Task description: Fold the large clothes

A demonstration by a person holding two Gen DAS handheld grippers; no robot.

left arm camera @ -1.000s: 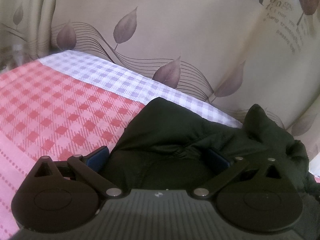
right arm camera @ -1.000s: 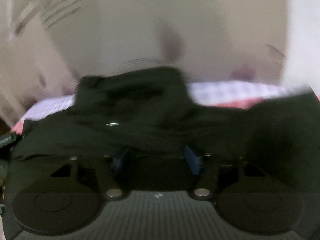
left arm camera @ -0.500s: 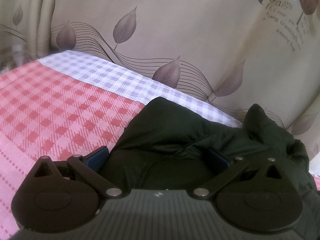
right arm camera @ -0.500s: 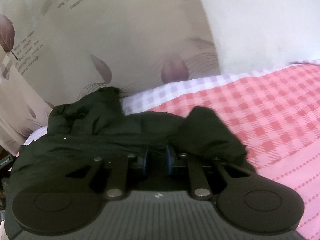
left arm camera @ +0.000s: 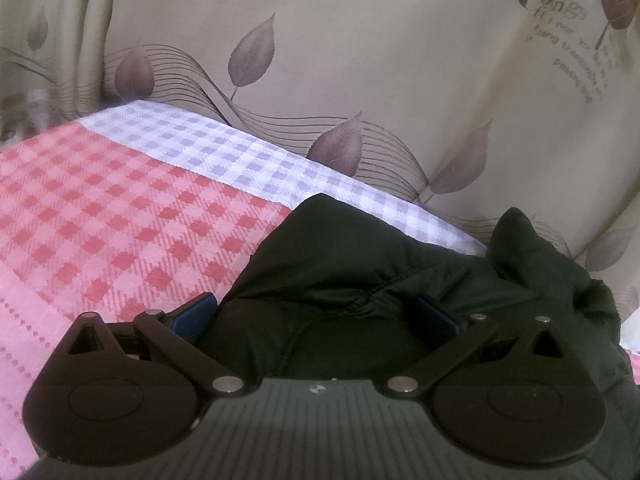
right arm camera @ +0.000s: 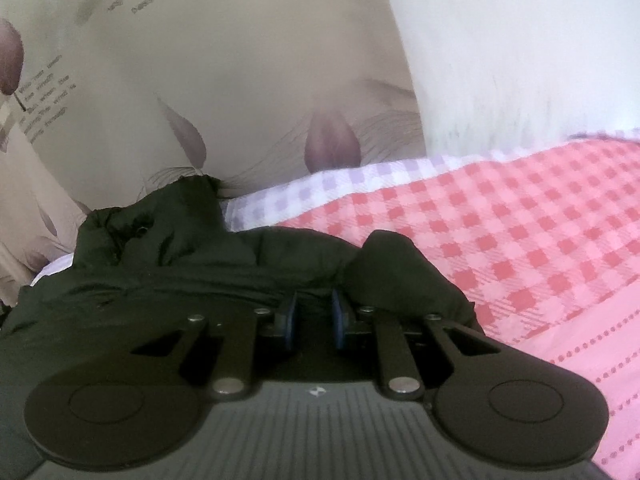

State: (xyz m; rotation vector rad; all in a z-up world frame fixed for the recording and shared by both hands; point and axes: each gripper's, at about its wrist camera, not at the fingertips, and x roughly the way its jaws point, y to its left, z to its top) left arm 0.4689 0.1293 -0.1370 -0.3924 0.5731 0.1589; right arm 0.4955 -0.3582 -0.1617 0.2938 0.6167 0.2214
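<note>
Soft, puffy, dark green padded jacket (left arm camera: 360,280), slack and likely slippery, bunched on the red-and-white checked bed (left arm camera: 120,220) toward 5 o'clock; best pinched at stitched seams, right tool (right arm camera: 314,320) nearly closed on a fold, left tool (left arm camera: 316,316) spread wide around the bulk.

Both views are taken from the gripper bodies, close and low over the bed, tilted slightly down along the fingers. The left wrist view is faced toward the far curtain (left arm camera: 360,60), with the checked sheet (left arm camera: 120,220) at left. In the right wrist view the sheet (right arm camera: 520,240) is seen at right. The dark jacket (left arm camera: 360,264) (right arm camera: 180,264) and curtain (right arm camera: 240,100) are shared.
</note>
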